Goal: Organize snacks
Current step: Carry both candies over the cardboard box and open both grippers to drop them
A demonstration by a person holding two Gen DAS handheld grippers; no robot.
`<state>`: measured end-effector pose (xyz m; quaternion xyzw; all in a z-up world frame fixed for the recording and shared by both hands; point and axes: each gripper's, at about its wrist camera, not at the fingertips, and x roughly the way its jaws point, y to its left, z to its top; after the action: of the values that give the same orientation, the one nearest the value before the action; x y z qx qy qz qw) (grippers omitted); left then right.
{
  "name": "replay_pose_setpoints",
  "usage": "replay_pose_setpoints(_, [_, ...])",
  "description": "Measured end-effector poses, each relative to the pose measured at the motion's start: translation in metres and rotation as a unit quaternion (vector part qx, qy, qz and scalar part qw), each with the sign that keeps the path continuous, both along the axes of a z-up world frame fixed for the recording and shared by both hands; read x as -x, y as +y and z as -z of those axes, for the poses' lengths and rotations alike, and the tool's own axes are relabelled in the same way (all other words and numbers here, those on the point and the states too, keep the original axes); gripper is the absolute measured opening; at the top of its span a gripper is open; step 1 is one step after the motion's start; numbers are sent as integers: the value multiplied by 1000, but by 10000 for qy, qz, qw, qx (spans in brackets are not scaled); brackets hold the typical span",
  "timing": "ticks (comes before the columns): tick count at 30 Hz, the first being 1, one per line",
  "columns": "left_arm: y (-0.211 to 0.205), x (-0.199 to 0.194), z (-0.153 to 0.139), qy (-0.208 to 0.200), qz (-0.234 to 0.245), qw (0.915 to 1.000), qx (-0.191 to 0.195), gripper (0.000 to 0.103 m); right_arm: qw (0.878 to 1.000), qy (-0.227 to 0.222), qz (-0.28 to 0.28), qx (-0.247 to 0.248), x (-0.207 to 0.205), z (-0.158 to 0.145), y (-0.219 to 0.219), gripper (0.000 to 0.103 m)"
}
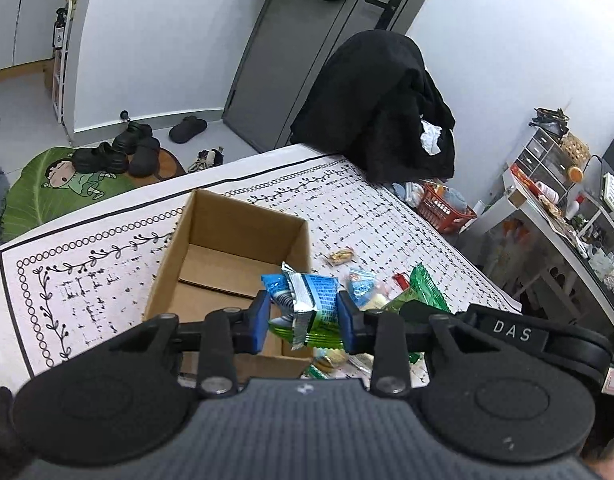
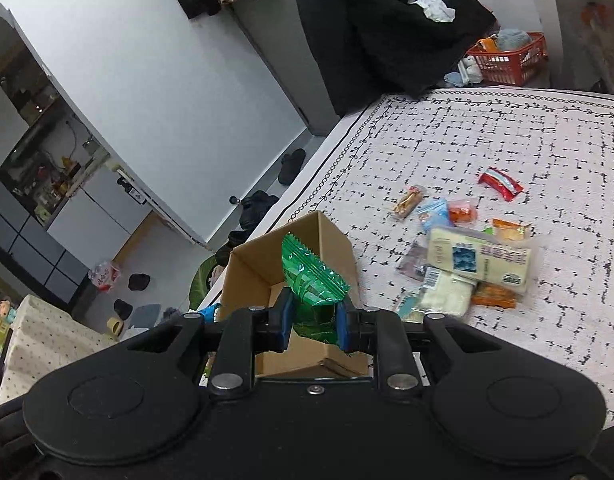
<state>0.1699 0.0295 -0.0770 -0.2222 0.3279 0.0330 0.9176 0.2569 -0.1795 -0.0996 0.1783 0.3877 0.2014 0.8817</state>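
Between left gripper (image 1: 305,318) pads: blue snack packet (image 1: 307,300)

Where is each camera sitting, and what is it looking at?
Left wrist: rides on the left tool, looking along its fingers at the blue snack packet it grips, over the cardboard box; part of the other tool shows at right.
Right wrist: rides on the right tool, looking at its green snack packet above the box.
Shared: the box, the patterned tablecloth, loose snacks, red basket, black clothing.
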Motion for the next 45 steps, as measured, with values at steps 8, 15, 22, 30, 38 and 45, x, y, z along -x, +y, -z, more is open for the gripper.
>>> replay_pose_setpoints(8, [24,-11,5,13,-2,10000,40,33,9999,33,-34,119,-7,4,22,22])
replay_pose_setpoints(15, [40,-21,12,101,-8,9999,50,33,9997,104,-133,192,-13,9,41,22])
replay_pose_setpoints(22, [56,-29,29,367,-161,9992,97,35,9993,214,-252,193,-21,20,62,22])
replay_pose_setpoints(30, [72,-31,36,594,-464,9971,125,43,9990,303,-329,-95,-27,40,70,23])
replay_pose_setpoints(38, [77,-30,34,718,-871,9936,-39,68,9973,459,-479,-301,-28,51,70,35])
replay_pose_setpoints(45, [70,-28,30,964,-1155,9882,-281,82,9968,465,-433,-492,-26,50,50,58])
